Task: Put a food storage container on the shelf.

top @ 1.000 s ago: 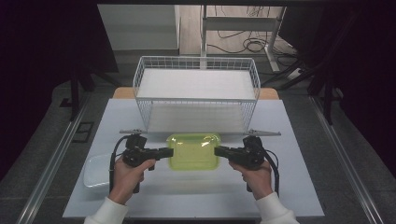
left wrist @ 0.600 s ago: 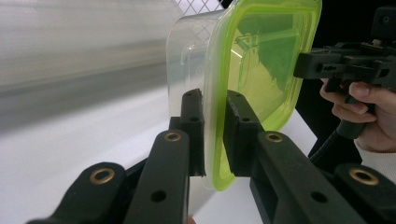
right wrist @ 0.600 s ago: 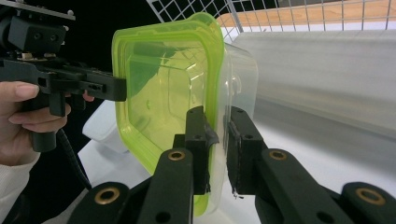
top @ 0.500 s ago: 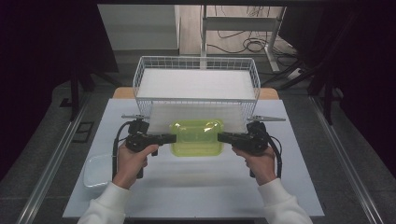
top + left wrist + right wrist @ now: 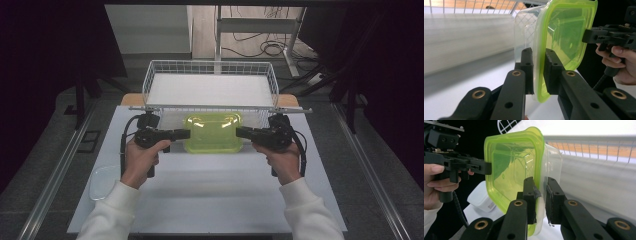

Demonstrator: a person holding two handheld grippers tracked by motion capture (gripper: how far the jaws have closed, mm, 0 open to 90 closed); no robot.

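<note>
A clear plastic container with a lime-green lid (image 5: 212, 131) hangs above the white table, level, just in front of the wire basket (image 5: 150, 82). My left gripper (image 5: 186, 134) is shut on the left rim of it, and my right gripper (image 5: 239, 132) is shut on the right rim. In the left gripper view the pads (image 5: 527, 62) pinch the green rim of the container (image 5: 564, 32) on edge. The right gripper view shows its pads (image 5: 530, 190) clamped on the opposite rim of the container (image 5: 511, 165), with the other gripper (image 5: 461, 162) across from it.
The white wire basket, with a white floor, stands at the table's far edge, directly behind the container. A second clear container (image 5: 102, 181) lies on the table (image 5: 210, 195) near its left edge, beside my left forearm. Dark floor and metal rails flank the table.
Both grippers have risen and moved toward the basket, carrying the green-lidded container between them. It now sits higher and closer to the basket's front wall.
</note>
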